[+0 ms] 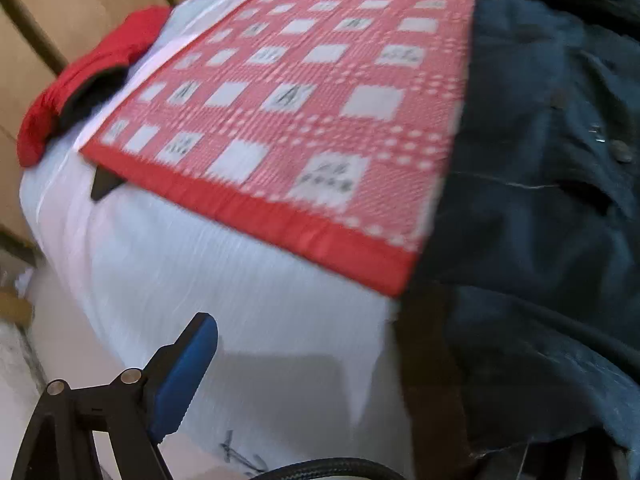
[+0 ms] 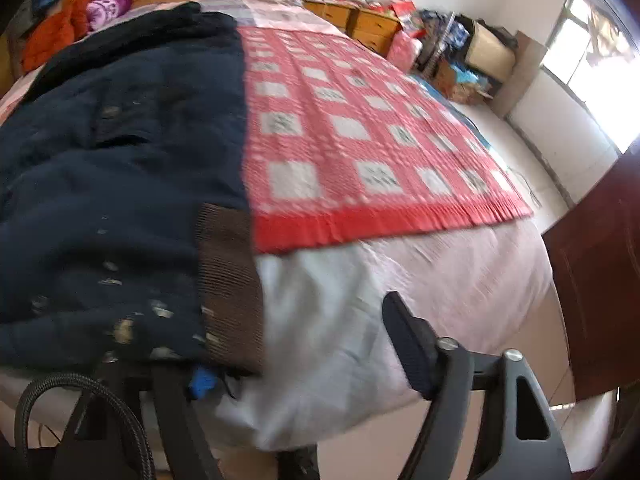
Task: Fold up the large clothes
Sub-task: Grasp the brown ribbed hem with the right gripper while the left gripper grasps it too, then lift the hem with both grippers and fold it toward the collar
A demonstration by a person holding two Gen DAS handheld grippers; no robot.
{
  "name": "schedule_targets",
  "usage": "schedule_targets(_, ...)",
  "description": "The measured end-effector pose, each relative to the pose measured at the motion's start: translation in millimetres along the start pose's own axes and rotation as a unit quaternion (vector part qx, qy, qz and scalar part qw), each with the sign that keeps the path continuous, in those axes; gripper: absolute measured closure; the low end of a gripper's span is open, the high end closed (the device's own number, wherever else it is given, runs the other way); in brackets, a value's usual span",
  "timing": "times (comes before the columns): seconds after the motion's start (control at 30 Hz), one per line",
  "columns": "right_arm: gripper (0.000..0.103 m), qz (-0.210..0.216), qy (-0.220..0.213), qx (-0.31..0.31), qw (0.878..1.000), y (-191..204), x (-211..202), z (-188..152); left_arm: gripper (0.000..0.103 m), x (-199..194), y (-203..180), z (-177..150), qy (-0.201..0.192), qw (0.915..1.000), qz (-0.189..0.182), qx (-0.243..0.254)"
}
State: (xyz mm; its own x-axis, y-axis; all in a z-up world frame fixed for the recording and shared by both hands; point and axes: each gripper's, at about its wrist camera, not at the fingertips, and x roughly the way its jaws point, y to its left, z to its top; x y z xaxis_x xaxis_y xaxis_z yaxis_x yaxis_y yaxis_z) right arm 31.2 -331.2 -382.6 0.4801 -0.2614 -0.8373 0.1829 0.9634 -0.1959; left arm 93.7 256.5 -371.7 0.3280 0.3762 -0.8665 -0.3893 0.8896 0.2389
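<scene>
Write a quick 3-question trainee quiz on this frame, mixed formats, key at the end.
1. True or false: the dark jacket lies partly on top of the red checked mat.
2. Multiple choice: in the left wrist view, where is the red garment? A) under the jacket B) at the far left side of the bed, off the mat C) held in the left gripper
3. Fill in: the ribbed band along the jacket's edge is ____ in colour.

Key: 1 true; 2 B; 3 brown
</scene>
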Motion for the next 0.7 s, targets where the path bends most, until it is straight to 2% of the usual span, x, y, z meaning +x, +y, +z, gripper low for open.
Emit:
schedule_targets(0.03, 0.057, 0.008, 0.001, -0.018, 1.000, 9.7, 4.0, 2.4, 0.018, 0.4, -9.1, 1.3, -0.002, 0.9999, -0.012, 0.009)
schedule_targets(0.07, 0.061, 0.006, 0.002, -0.027, 1.000, 14.4, 9.4, 5.4, 0.022, 1.7, -18.0, 3.1, -0.004, 0.9996, -0.017, 0.020)
schedule_targets(0.1, 0.063, 0.005, 0.004, -0.008, 1.000, 7.8, 14.2, 8.9, 0.023, 4.5, -23.1, 5.7, -0.007, 0.9995, -0.018, 0.026)
schedule_targets(0.2, 0.060, 0.028, 0.016, 0.070, 0.997, -26.0, 22.1, 14.5, 0.024, 13.0, -15.0, 10.7, -0.004, 0.9994, -0.035, 0.001)
schedule_targets(0.37, 0.062, 0.028, 0.016, 0.049, 0.998, -23.4, 21.3, 18.0, 0.031, 8.8, 4.6, 4.3, -0.006, 0.9996, -0.028, 0.001)
schedule_targets(0.4, 0.066, 0.031, 0.020, 0.046, 0.998, -20.9, 22.9, 18.8, 0.033, 8.9, 7.8, 2.5, -0.002, 0.9994, -0.035, 0.000)
schedule_targets(0.43, 0.075, 0.034, 0.021, 0.041, 0.998, -15.0, 21.7, 13.6, 0.043, 9.1, 7.2, 1.3, 0.002, 0.9990, -0.044, 0.004)
schedule_targets(0.47, 0.078, 0.036, 0.023, 0.032, 0.999, -11.3, 23.2, 15.5, 0.055, 9.0, 2.8, 1.0, 0.004, 0.9984, -0.053, 0.019)
schedule_targets(0.53, 0.080, 0.040, 0.023, 0.036, 0.998, -11.0, 23.6, 16.2, 0.066, 8.3, -2.8, 2.2, 0.002, 0.9974, -0.062, 0.036)
schedule_targets(0.7, 0.079, 0.057, 0.029, 0.040, 0.997, -25.7, 22.7, 23.4, 0.069, 1.7, 8.9, -1.1, 0.001, 0.9966, -0.080, 0.018)
